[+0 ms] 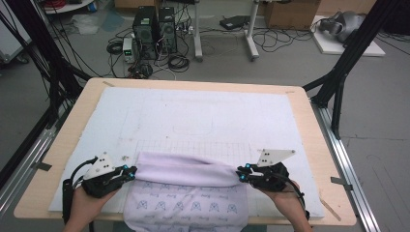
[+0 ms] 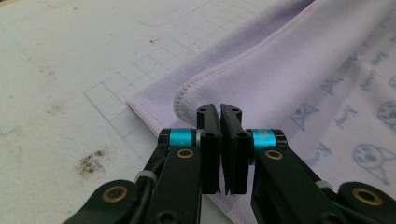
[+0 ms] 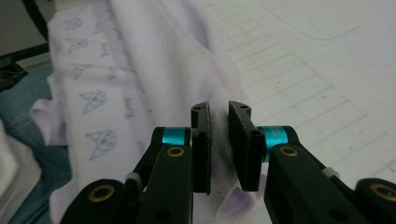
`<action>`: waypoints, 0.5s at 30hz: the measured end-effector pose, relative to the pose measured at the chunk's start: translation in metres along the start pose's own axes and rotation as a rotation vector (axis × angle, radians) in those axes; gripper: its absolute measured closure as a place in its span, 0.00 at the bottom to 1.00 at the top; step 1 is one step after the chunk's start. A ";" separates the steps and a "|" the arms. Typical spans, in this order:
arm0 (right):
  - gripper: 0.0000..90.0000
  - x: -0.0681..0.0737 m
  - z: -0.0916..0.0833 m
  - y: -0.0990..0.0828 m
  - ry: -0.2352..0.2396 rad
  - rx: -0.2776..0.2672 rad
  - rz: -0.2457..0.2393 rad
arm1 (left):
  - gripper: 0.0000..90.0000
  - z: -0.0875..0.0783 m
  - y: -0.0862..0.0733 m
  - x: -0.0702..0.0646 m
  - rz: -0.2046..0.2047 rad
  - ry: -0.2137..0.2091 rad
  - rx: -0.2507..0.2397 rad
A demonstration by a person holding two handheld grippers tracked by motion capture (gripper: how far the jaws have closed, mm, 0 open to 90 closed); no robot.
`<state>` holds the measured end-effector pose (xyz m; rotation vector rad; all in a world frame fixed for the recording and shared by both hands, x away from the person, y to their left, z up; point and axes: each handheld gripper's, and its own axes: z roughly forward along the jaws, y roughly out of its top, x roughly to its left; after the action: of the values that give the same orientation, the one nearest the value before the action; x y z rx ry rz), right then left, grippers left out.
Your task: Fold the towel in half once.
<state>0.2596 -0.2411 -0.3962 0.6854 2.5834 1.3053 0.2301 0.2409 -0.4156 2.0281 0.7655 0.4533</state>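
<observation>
**Lilac cloth, folded edge pinched at both ends**

Nearest, at six o'clock, the printed cloth (image 1: 186,205) is hanging over the table's (image 1: 309,121) front edge. The left gripper (image 1: 129,171), at eight o'clock, is clamping the cloth's folded edge between closed jaws. The right gripper (image 1: 241,173), at four o'clock, is pinching the opposite end, fabric between its pads. Beyond, toward twelve o'clock, the white gridded mat (image 1: 203,116) is lying flat.

Wooden table (image 1: 314,145), white gridded mat (image 1: 193,116) — lilac cloth (image 1: 188,193) (folded)

Soft matt lilac cloth (image 1: 186,186) – wooden table (image 1: 77,113), matt white mat (image 1: 203,116).
</observation>
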 end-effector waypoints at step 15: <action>0.78 0.013 -0.012 -0.020 0.041 0.026 -0.001 | 0.81 -0.002 -0.008 -0.015 -0.016 -0.052 0.007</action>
<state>0.2375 -0.2534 -0.4040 0.6692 2.6372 1.3011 0.2153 0.2354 -0.4222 2.0306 0.7520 0.3877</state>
